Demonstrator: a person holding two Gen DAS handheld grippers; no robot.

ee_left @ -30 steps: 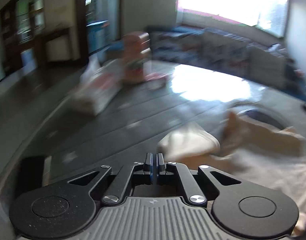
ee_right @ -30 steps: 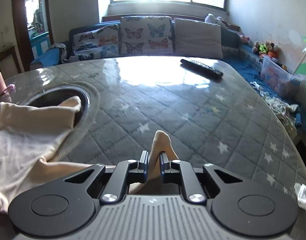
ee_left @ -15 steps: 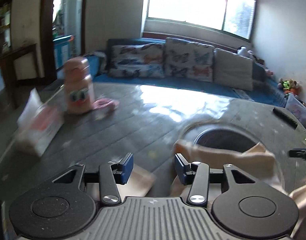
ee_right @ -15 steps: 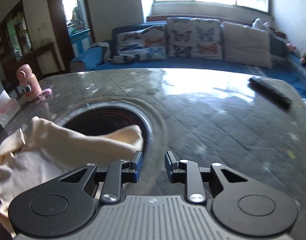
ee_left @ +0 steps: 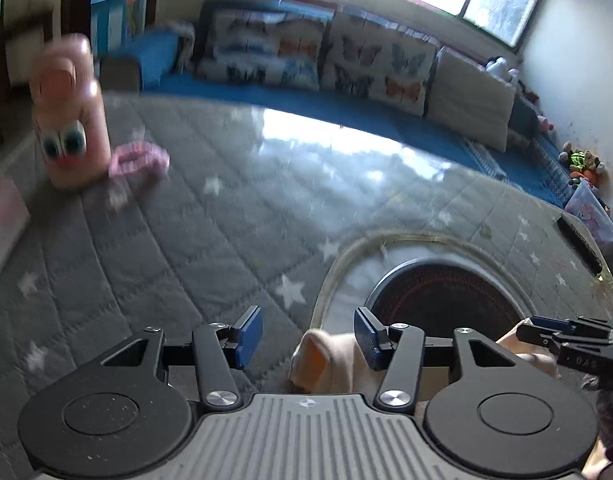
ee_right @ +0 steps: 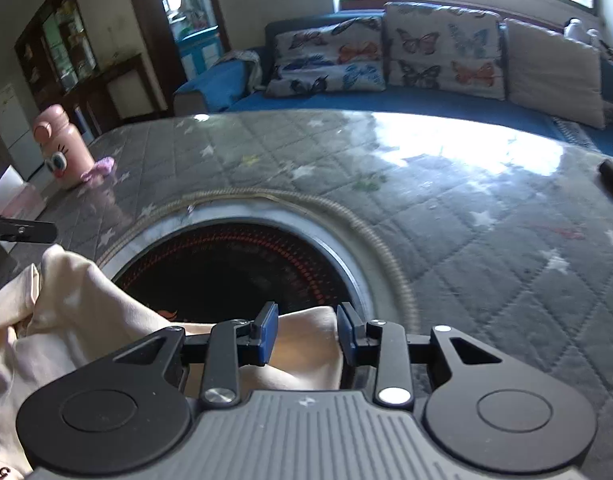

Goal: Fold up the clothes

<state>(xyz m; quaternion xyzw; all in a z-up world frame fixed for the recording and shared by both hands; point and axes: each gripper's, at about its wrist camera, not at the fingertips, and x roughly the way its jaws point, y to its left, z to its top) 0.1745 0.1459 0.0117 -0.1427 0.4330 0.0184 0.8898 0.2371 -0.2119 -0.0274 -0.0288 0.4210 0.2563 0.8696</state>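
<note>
A cream garment [ee_right: 66, 312] lies bunched on the grey quilted table cover [ee_right: 466, 220], draped over the near rim of a round black hob [ee_right: 234, 264]. My right gripper [ee_right: 306, 334] hangs over one fold of it. Its jaws are opening, with cloth lying between them but not pinched. In the left wrist view, my left gripper [ee_left: 308, 336] is also opening. A cream corner [ee_left: 326, 364] sits just below it beside the right finger [ee_left: 368, 336], and nothing is gripped. The right gripper's tips [ee_left: 546, 332] show at the right edge there.
A pink bottle with cartoon eyes [ee_right: 60, 144] and a small pink cloth [ee_right: 100, 168] stand at the table's far left, near a white box [ee_right: 14, 196]. A black remote [ee_left: 578, 244] lies at the right. A blue sofa with butterfly cushions [ee_right: 386, 56] runs behind.
Both grippers were shut a second ago, the right on a cream fold. Their jaws now stand apart and the fold is released. Both views have swung across towards the round hob.
</note>
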